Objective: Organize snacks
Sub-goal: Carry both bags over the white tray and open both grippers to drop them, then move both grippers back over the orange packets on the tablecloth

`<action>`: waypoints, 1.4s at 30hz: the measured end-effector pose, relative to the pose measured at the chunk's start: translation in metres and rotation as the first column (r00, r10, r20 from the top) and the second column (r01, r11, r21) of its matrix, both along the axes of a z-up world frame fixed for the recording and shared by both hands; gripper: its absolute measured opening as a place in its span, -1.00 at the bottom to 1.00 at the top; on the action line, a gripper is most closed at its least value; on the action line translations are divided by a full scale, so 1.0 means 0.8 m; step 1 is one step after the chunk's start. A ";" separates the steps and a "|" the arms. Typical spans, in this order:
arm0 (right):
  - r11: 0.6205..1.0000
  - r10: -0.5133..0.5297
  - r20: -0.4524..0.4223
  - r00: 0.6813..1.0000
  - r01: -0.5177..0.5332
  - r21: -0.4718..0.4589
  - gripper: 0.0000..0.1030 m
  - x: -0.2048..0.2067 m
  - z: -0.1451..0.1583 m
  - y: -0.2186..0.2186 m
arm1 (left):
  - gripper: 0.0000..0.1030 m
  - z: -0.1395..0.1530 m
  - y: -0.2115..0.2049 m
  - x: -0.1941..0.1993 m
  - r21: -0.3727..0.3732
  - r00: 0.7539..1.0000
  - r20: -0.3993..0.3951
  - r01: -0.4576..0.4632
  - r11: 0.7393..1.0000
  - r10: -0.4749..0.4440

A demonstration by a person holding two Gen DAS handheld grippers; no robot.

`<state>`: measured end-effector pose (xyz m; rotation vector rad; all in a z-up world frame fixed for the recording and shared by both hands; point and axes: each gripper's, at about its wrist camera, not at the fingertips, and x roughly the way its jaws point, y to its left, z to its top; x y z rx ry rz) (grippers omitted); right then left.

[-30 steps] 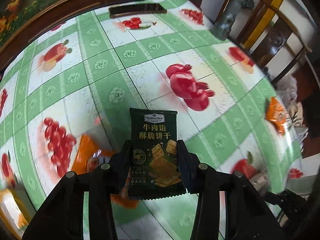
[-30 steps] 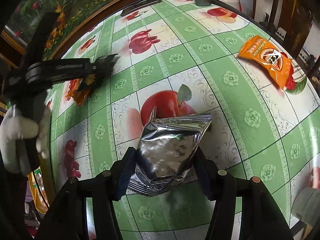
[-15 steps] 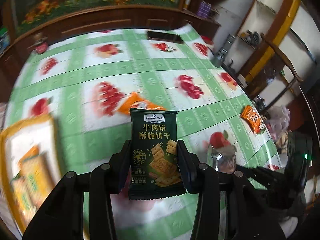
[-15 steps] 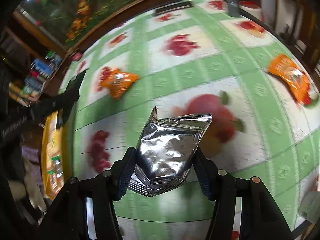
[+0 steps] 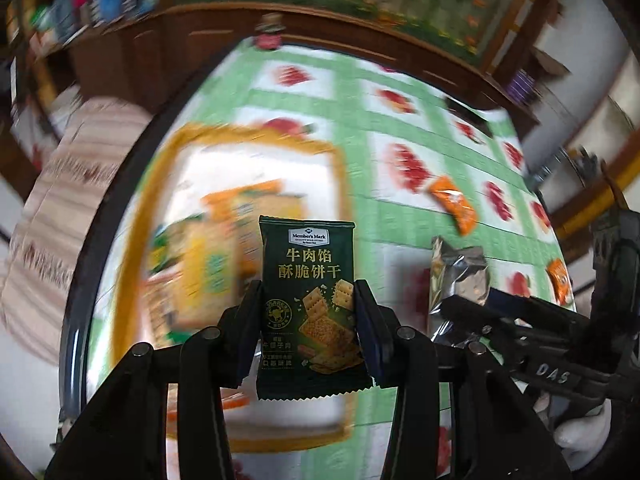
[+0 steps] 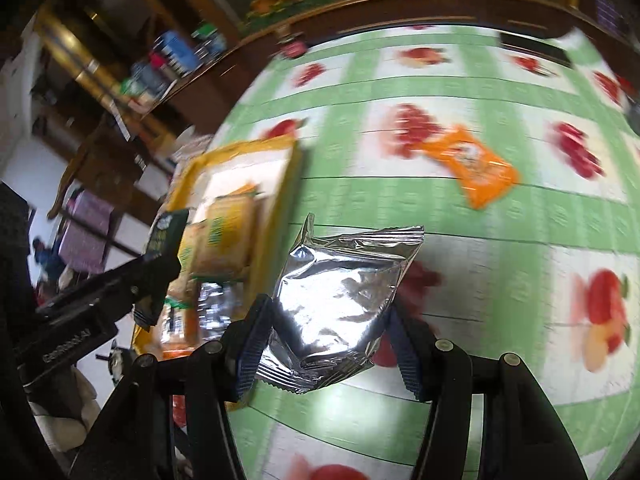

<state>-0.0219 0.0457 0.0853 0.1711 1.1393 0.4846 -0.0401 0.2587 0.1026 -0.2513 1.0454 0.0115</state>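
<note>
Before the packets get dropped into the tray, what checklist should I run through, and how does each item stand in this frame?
1. Left gripper holds the green cracker packet firmly between its fingers: ok.
2. Right gripper holds the silver foil packet: ok, though it sits tilted.
3. Yellow-rimmed tray in view of both cameras: ok, though blurred.
4. Free space in the tray among the packets already there: cannot tell, too blurred.
5. The two grippers apart from each other: ok.
6. Orange packet left on the tablecloth for later: not ok, at least one is not yet collected.
</note>
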 end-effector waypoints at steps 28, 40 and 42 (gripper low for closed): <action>0.987 0.159 0.016 0.987 -0.159 -0.004 0.19 0.058 -0.014 0.180 | 0.00 -0.027 0.080 -0.019 -0.135 0.996 -0.081 -0.058 0.989 0.048; 0.998 -0.033 0.048 0.998 0.035 -0.052 0.28 0.078 -0.006 0.066 | 0.09 -0.006 0.051 -0.017 -0.187 0.999 -0.045 0.004 0.982 -0.013; 0.988 -0.123 0.039 0.992 0.126 -0.087 0.28 0.092 -0.014 0.021 | 0.09 -0.006 0.045 -0.019 -0.190 0.999 -0.044 0.021 0.982 -0.030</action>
